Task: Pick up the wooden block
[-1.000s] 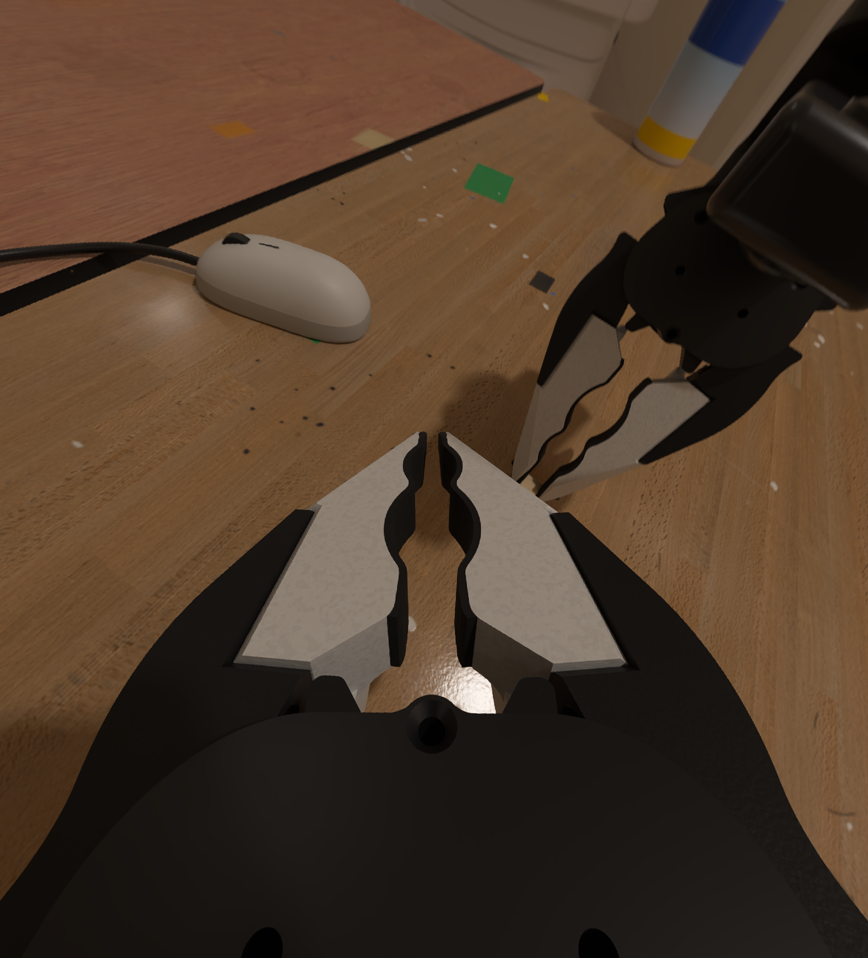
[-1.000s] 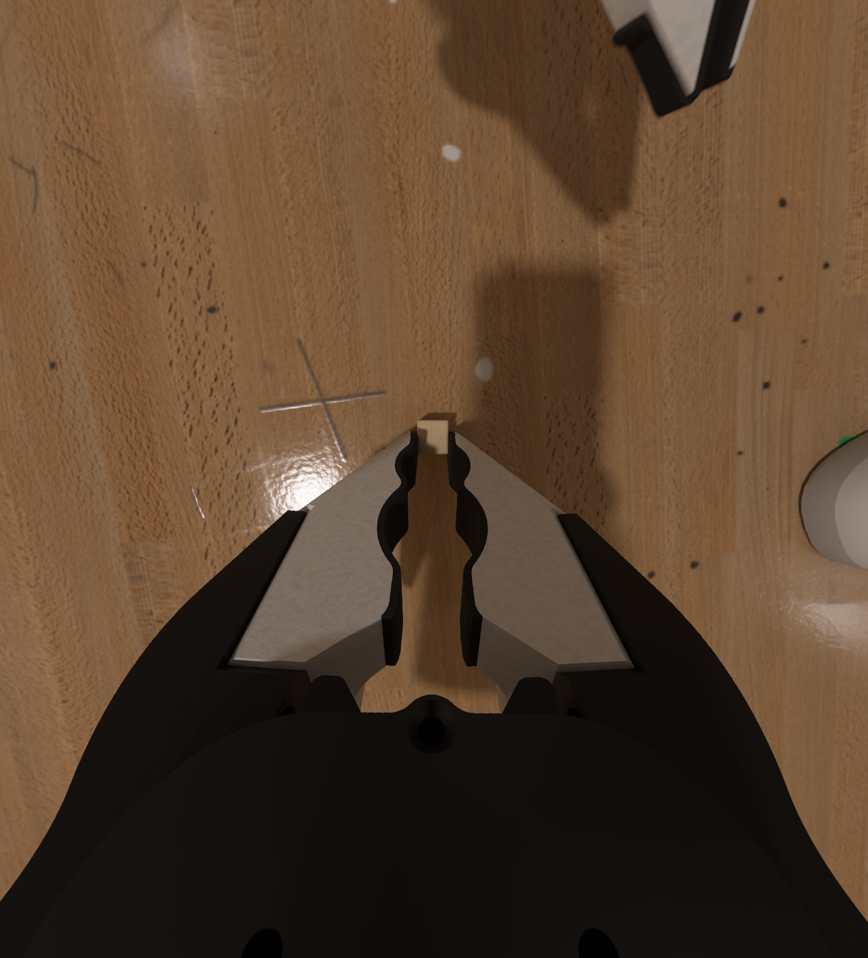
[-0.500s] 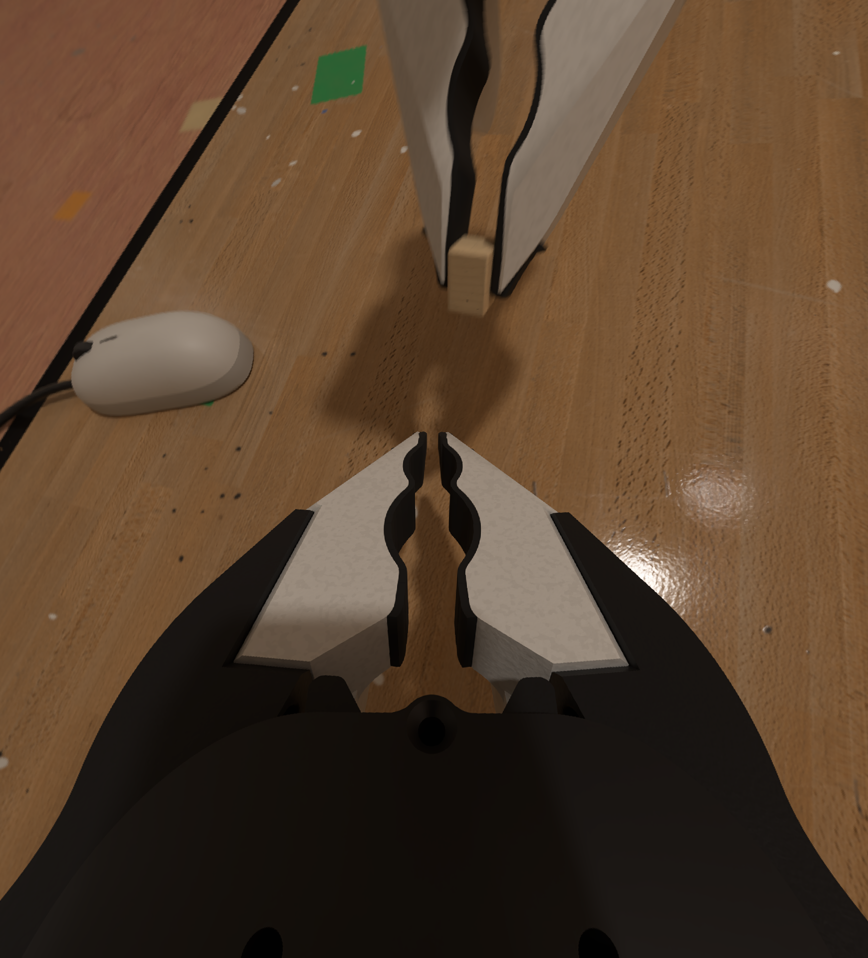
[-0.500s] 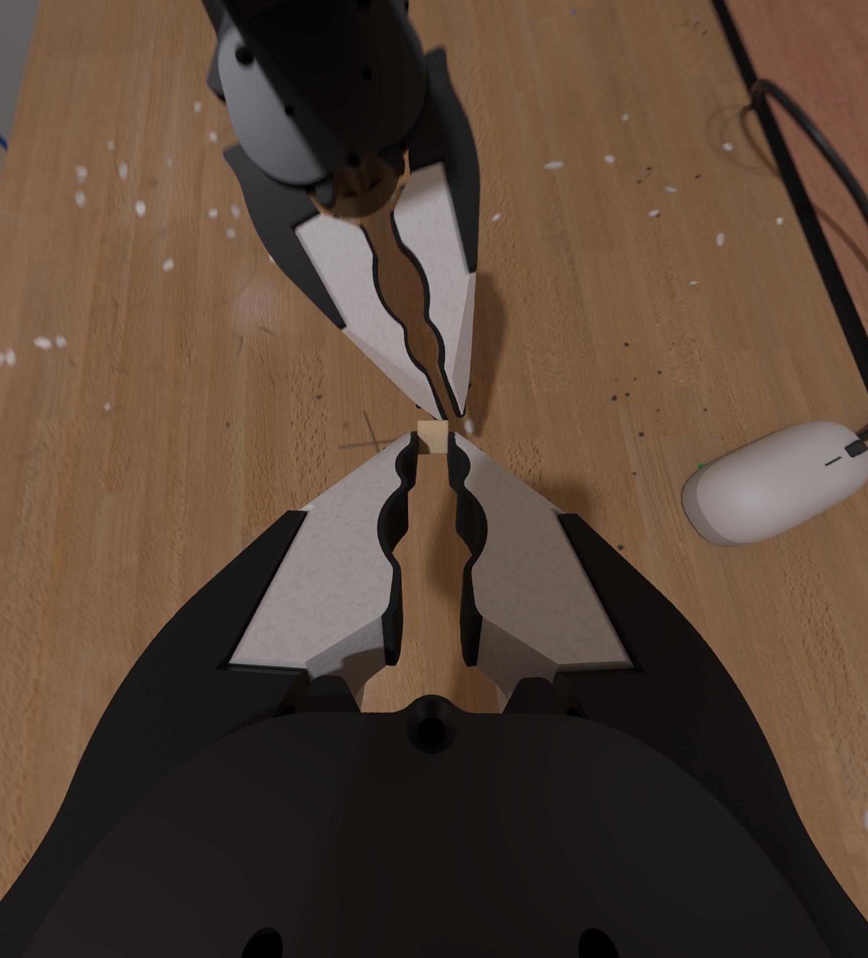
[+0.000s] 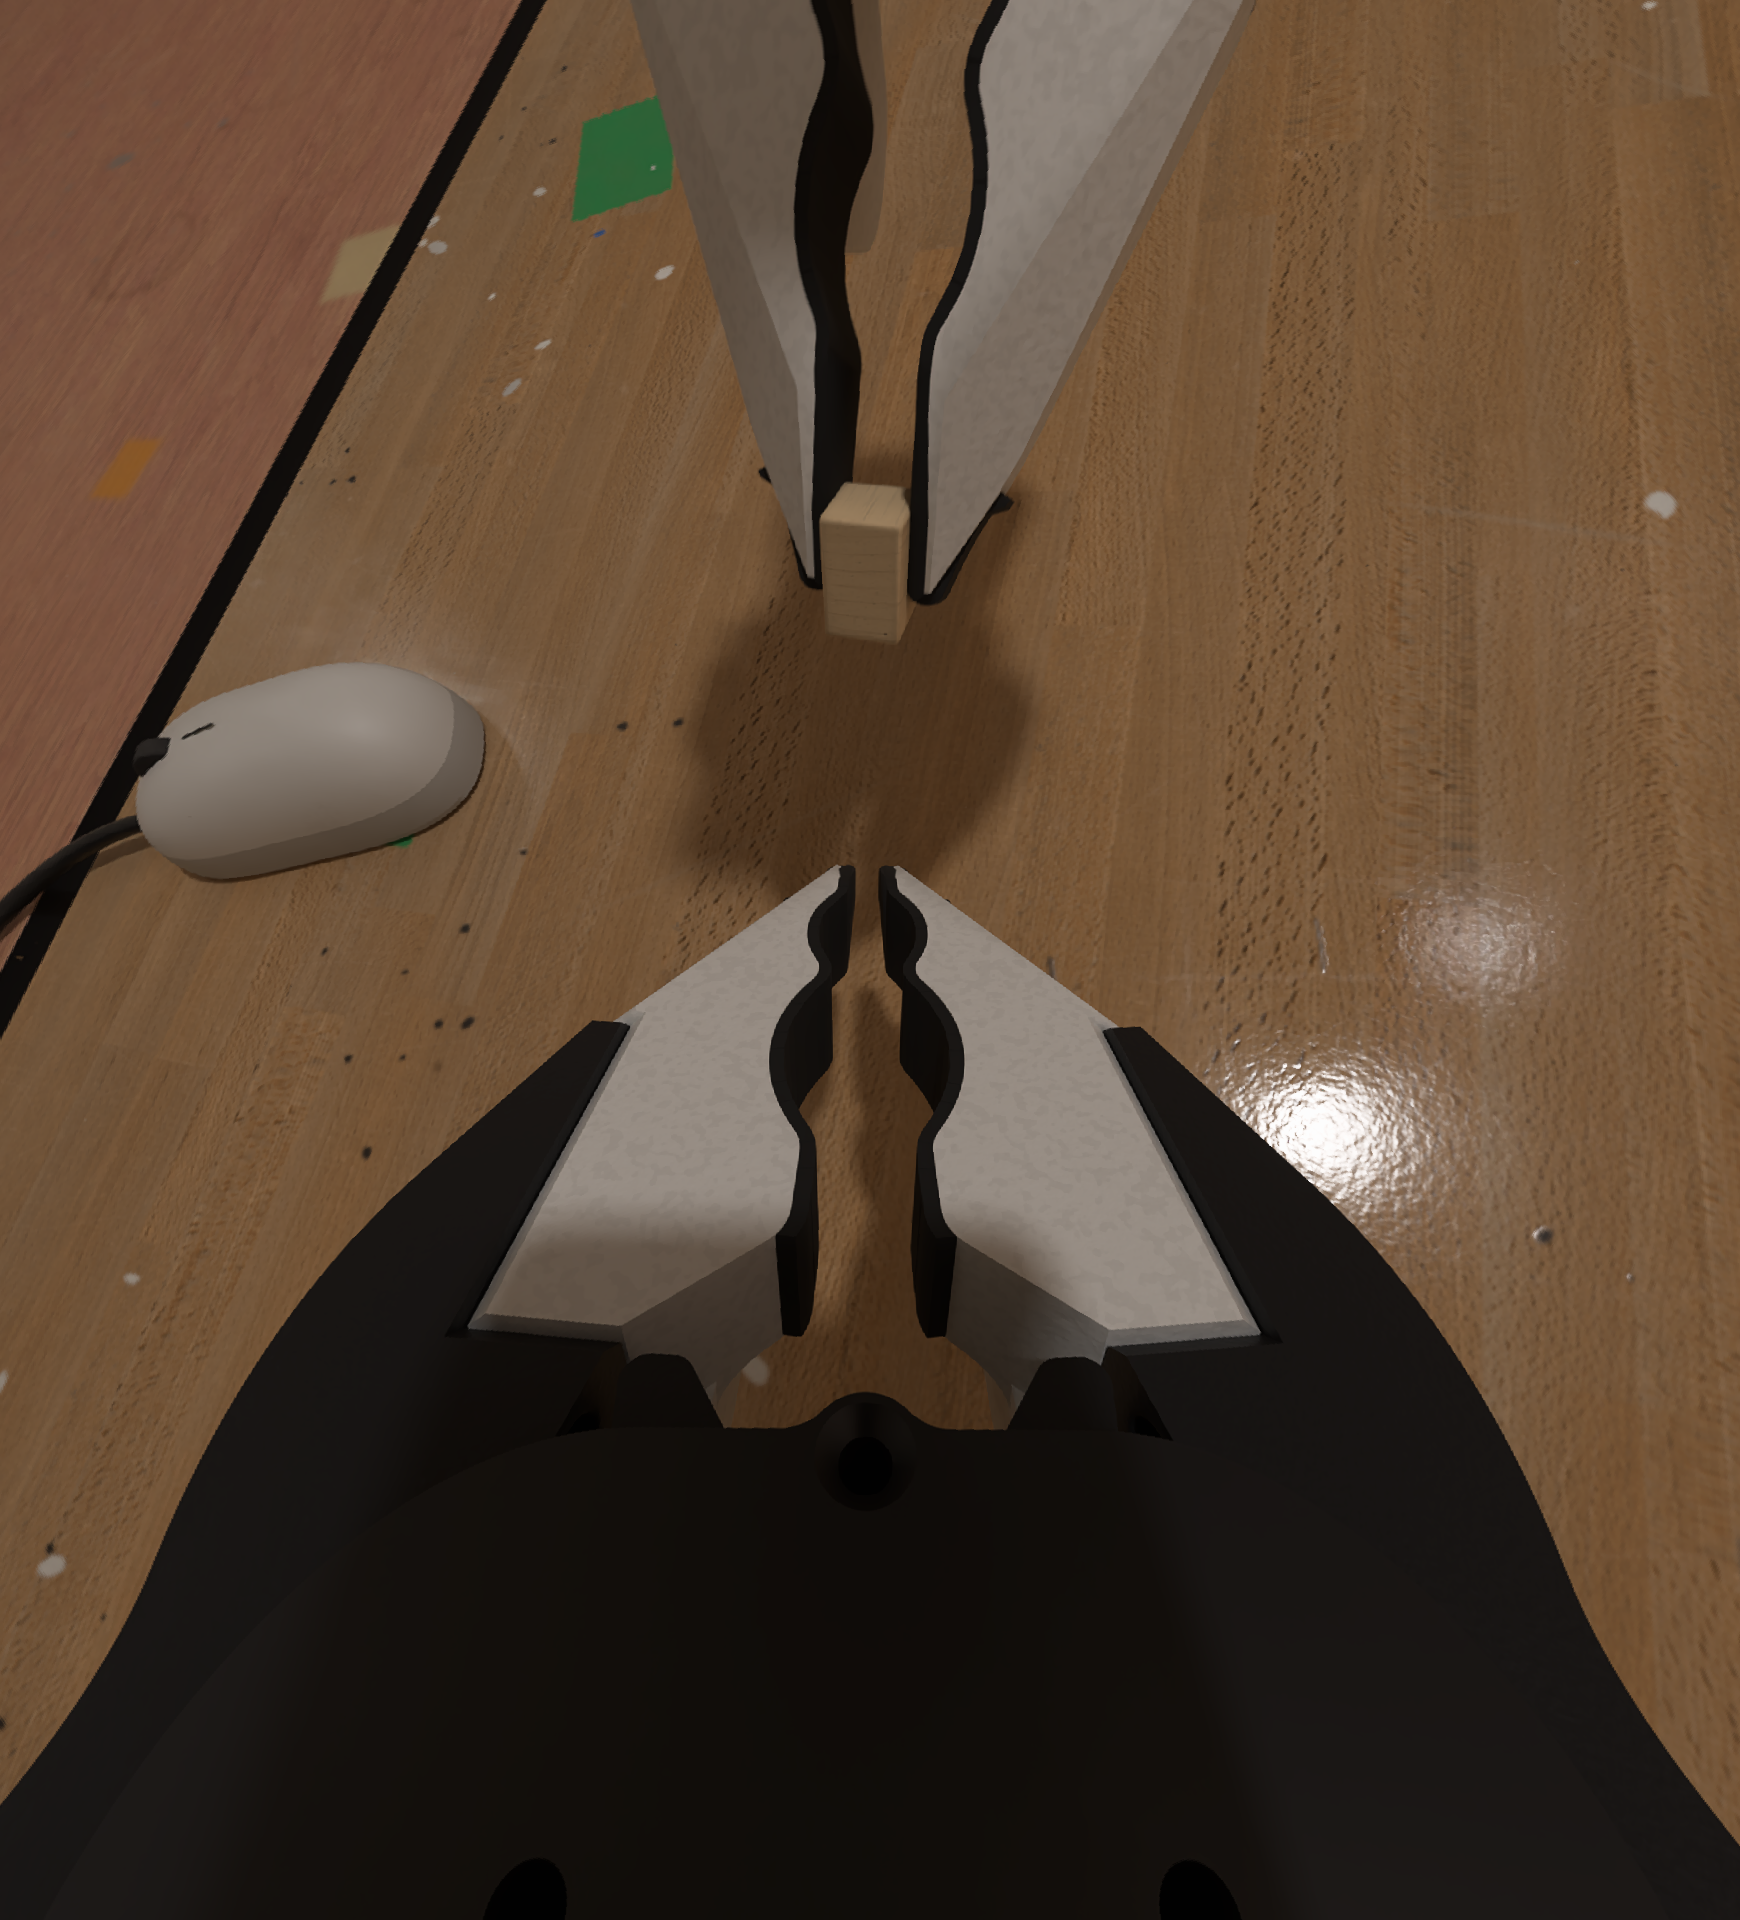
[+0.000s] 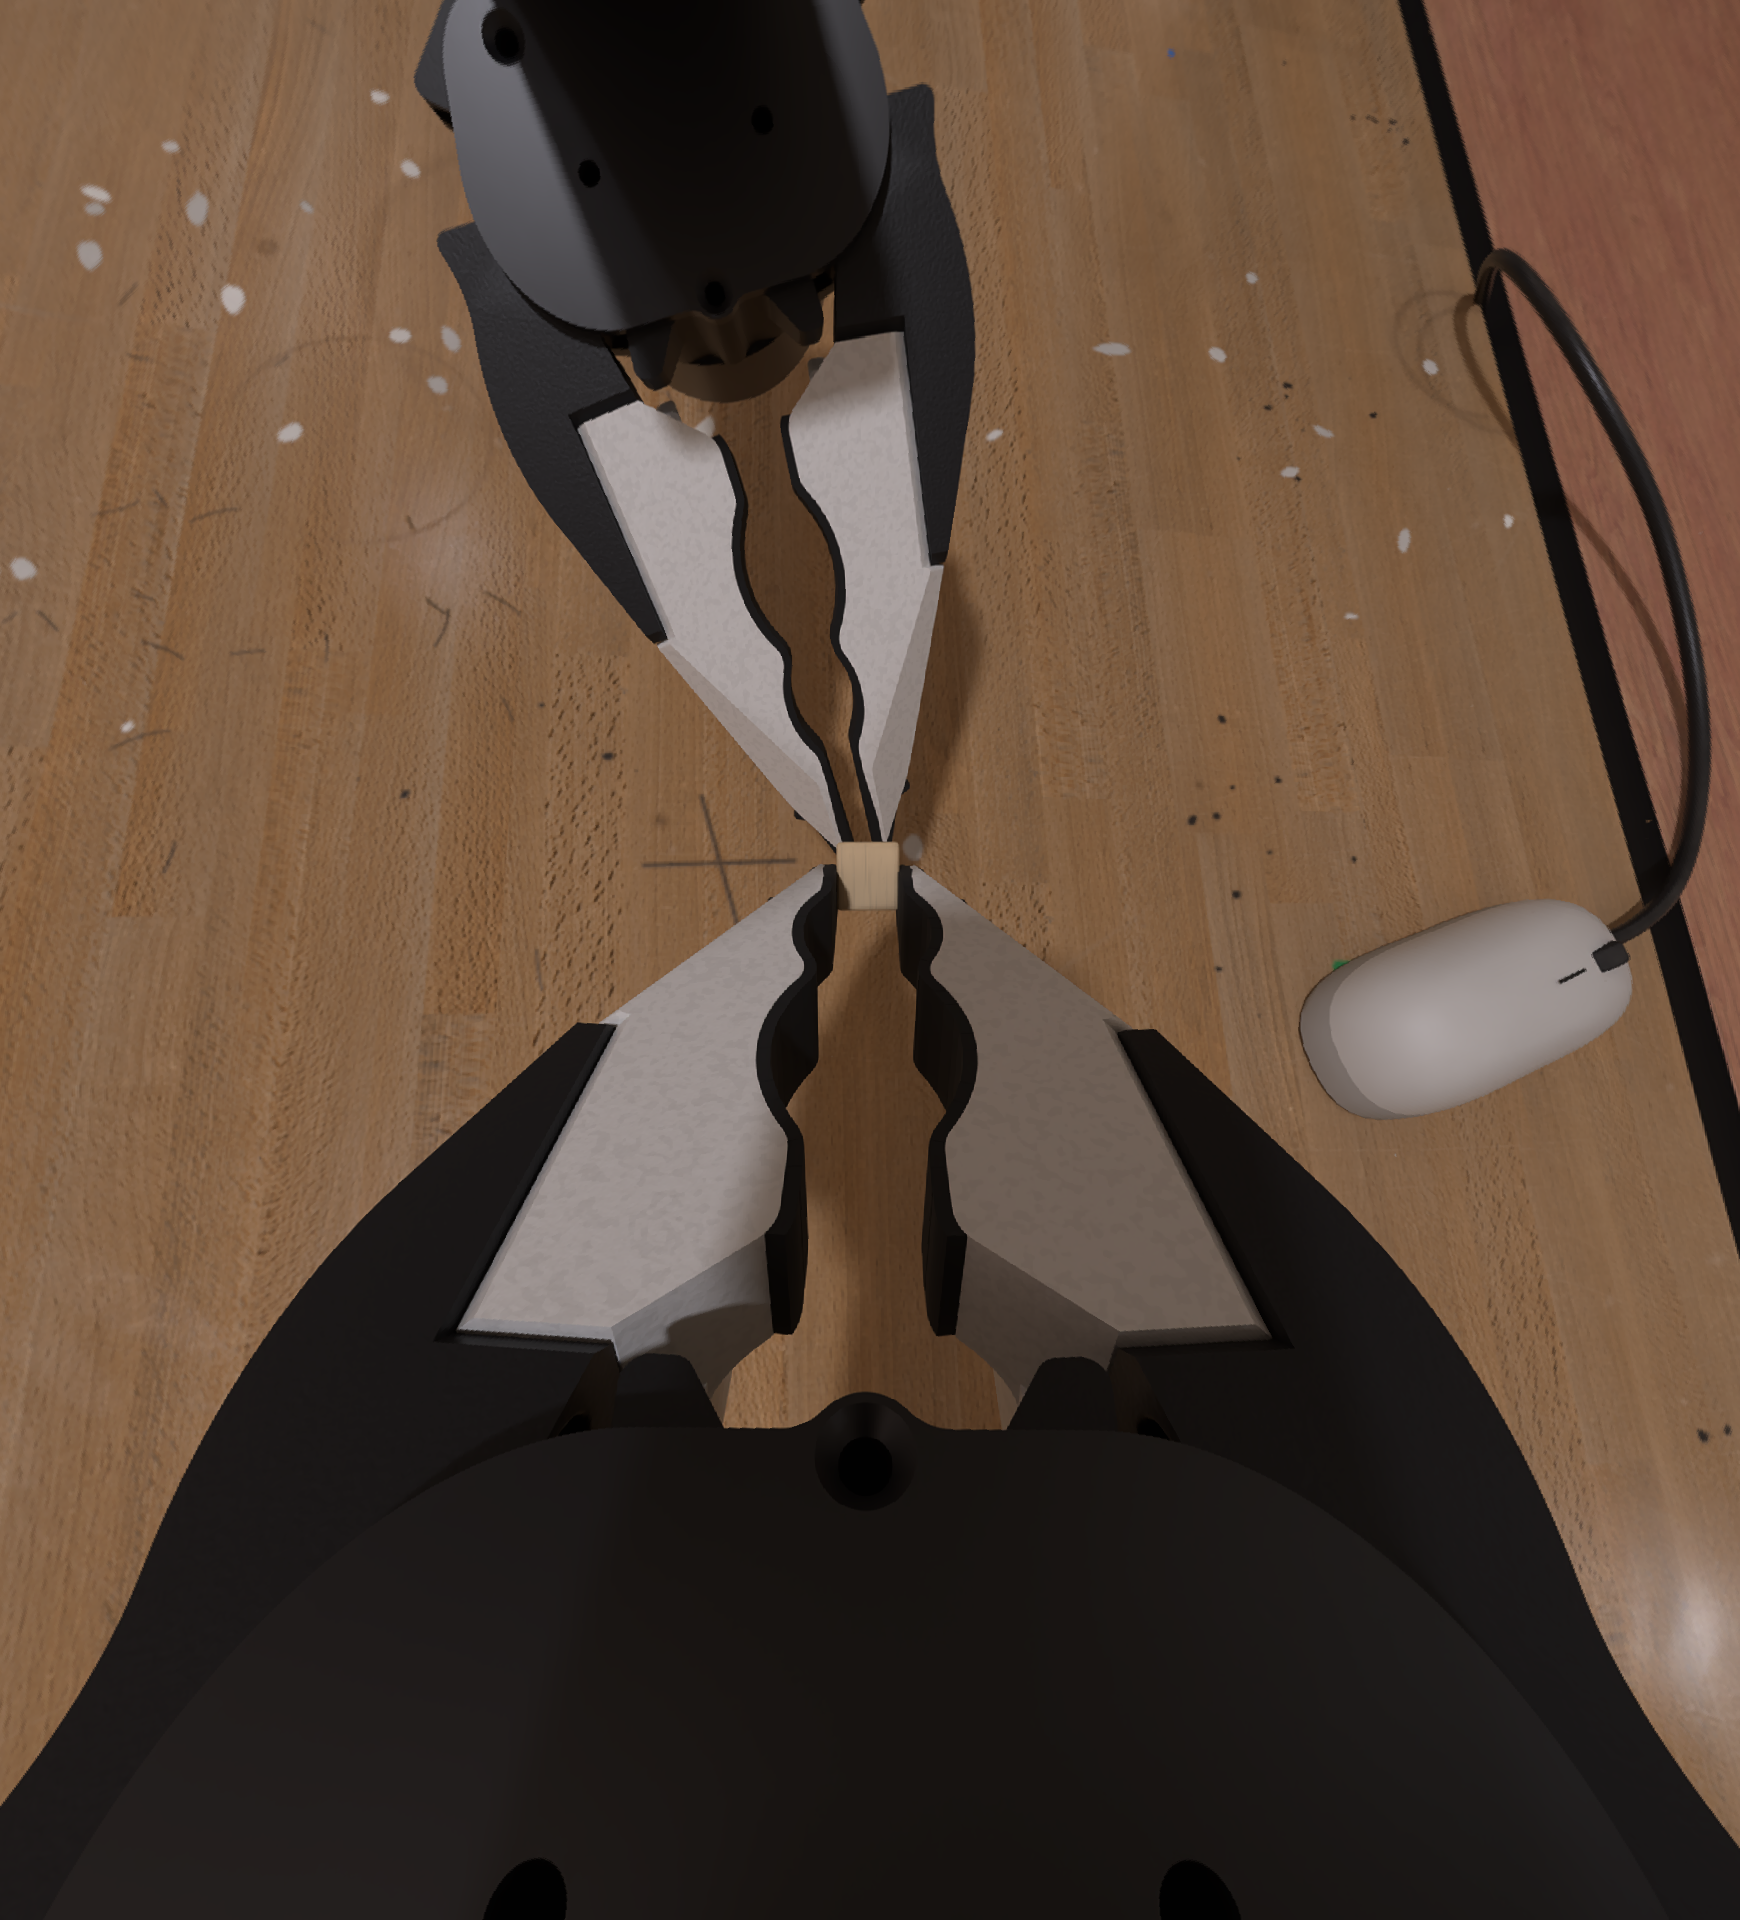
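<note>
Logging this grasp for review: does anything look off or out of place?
Little stands out. The block sits square in the right gripper, gripped only at the tips of its jaws, so the hold looks shallow. The left gripper is shut and empty. The mouse lies undisturbed; pale flecks dot the bench.

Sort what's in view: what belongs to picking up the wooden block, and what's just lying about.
In the job:
- wooden block, clamped at the tips
- right tool, holding it
- left tool, shut, empty

Lying about:
- white corded mouse
- green patch on the wooden table
</note>
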